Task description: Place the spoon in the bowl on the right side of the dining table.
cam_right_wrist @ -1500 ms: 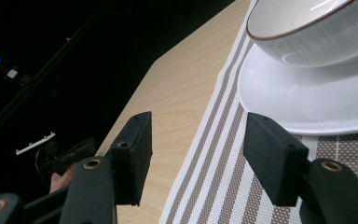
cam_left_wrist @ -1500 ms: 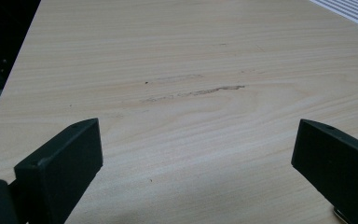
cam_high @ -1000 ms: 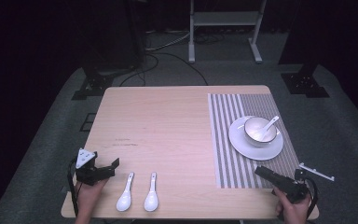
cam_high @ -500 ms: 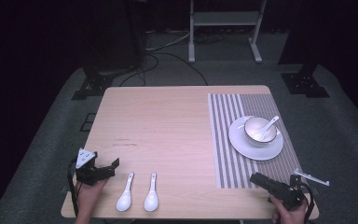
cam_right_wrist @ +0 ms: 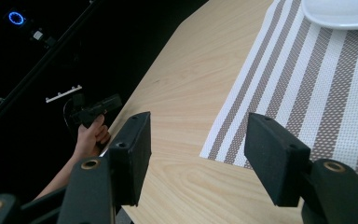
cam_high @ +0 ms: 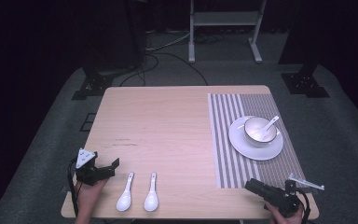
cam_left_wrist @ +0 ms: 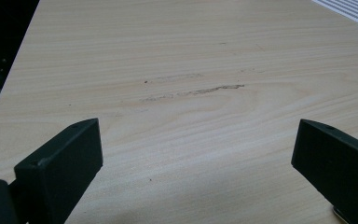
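High view: we read no writing anywhere. Two white spoons (cam_high: 125,199) (cam_high: 151,198) lie side by side at the table's (cam_high: 168,121) 7 o'clock edge, glossy, bowls toward us, just right of the left gripper (cam_high: 113,166).

Left gripper view: jaws spread, bare wood betw. them.

Right gripper view: right gripper (cam_right_wrist: 196,140) jaws spread over the striped mat's (cam_right_wrist: 307,88) corner, nothing pinched.

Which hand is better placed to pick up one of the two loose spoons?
Left. The left gripper sits open right beside the two spoons; the right gripper is across the table by the striped mat.
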Tool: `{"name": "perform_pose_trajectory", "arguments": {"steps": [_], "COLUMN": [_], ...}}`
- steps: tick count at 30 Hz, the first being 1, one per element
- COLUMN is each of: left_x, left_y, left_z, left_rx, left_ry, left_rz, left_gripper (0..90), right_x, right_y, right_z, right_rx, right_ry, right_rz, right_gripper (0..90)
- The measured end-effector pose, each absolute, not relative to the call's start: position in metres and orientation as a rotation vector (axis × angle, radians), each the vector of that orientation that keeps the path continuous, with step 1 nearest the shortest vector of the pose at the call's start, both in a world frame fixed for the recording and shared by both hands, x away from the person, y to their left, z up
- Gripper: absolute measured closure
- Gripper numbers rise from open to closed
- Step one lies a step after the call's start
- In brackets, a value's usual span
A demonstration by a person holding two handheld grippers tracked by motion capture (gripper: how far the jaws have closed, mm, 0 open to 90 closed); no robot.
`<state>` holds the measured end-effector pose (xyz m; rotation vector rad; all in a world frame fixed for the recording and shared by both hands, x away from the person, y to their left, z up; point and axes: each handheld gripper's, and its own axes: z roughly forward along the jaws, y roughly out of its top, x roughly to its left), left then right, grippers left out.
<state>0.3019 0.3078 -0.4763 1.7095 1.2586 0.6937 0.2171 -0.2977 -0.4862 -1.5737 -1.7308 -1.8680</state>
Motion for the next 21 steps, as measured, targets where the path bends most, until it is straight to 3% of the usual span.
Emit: {"name": "perform_pose_trajectory", "arguments": {"steps": [21], "left_x": [0.302], "left_y": [0.308], "left_z": [-0.476], "left_rx": [1.711], "left_ry": [1.255], "left_rz": [0.691], "left_gripper": [0.6], "right_x": [0.206], "right_y": [-0.285], "right_z": [-0.492], "right_rx": [-1.511], "right_ry": [-1.767], "right_rz": [-1.854], "right_gripper": [39.4]}}
